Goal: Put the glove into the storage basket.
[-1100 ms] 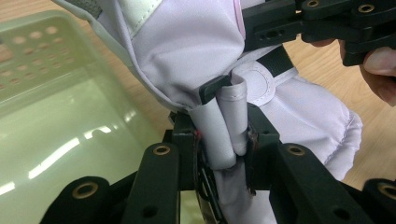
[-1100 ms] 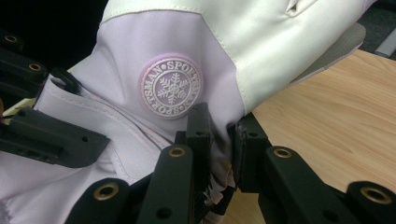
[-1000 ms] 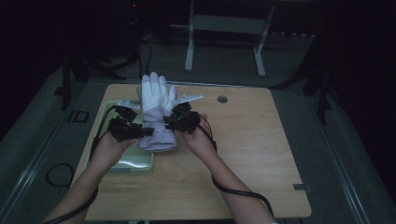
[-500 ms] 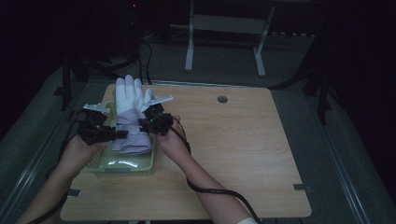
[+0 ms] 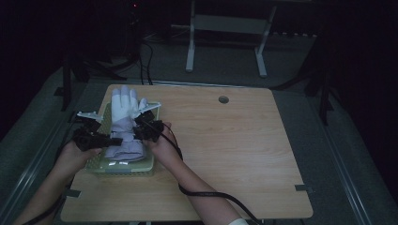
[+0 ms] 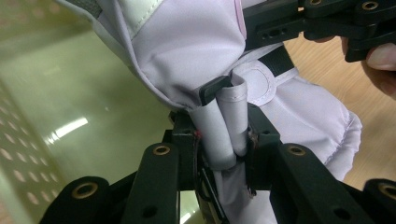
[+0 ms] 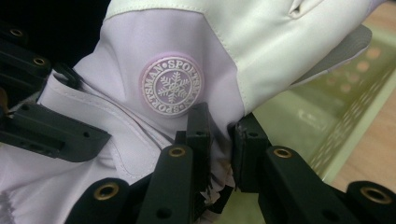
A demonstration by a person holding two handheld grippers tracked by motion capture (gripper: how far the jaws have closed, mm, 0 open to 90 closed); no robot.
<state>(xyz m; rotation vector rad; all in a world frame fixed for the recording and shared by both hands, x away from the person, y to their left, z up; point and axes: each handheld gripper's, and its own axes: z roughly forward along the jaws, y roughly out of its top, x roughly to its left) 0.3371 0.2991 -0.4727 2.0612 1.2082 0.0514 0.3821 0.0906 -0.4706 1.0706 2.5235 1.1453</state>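
Near the table's (image 5: 244,154) left edge, a white and lilac glove (image 5: 123,123) hangs over a green basket (image 5: 123,166). The left gripper (image 6: 223,140) pinches its cuff strap; the right gripper (image 7: 219,135) pinches fabric beside the snowflake badge (image 7: 173,86).

Wooden table (image 5: 244,154) with small round hole (image 5: 223,99) near far edge. Grey floor (image 5: 356,154) around table. Metal stand (image 5: 225,37) behind, in dark background.

A light wooden table (image 5: 244,154) carries a pale green perforated basket (image 5: 123,168) near its left edge.
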